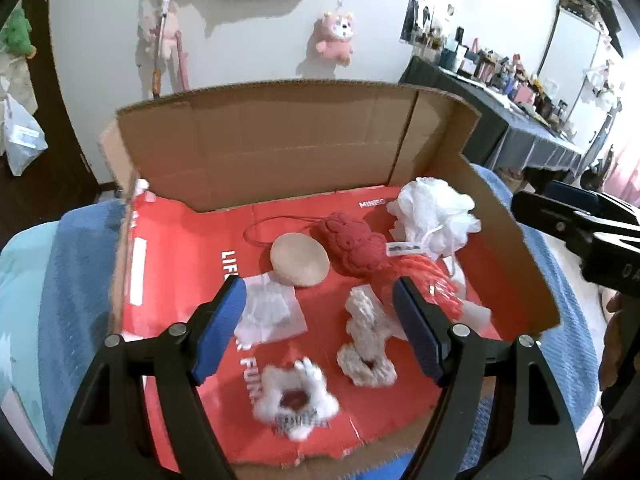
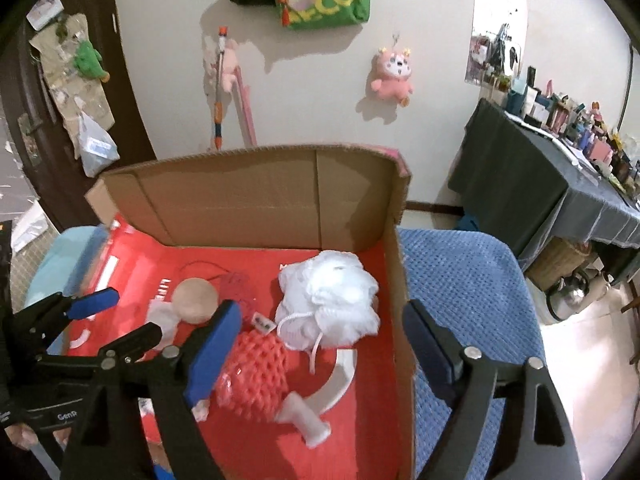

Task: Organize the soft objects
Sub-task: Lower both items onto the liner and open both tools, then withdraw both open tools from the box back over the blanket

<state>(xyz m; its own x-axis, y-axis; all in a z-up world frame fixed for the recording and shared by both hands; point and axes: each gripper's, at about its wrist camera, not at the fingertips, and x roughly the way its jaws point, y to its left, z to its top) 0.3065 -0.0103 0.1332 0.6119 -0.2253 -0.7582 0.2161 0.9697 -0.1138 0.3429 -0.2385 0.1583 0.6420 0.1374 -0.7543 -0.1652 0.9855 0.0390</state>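
An open cardboard box (image 1: pixel 280 140) with a red floor holds the soft things. Inside lie a white mesh loofah (image 1: pixel 434 216), a dark red knitted piece (image 1: pixel 354 246), a beige round sponge (image 1: pixel 299 258), a white packet (image 1: pixel 270 312), a cream knitted scrunchie (image 1: pixel 366 344), a white fluffy scrunchie (image 1: pixel 296 398) and a wrapped orange-red mesh sponge (image 2: pixel 256 376). My left gripper (image 1: pixel 320 328) hovers open above the box floor, holding nothing. My right gripper (image 2: pixel 322 346) is open too and empty, with one finger over the box and the other outside its right wall (image 2: pixel 402 320).
The box rests on a blue knitted blanket (image 2: pixel 460 300). A table with a dark cloth (image 2: pixel 560 184) and several small items stands to the right, with a kettle (image 2: pixel 568 296) below it. Plush toys (image 2: pixel 392 76) hang on the white wall behind.
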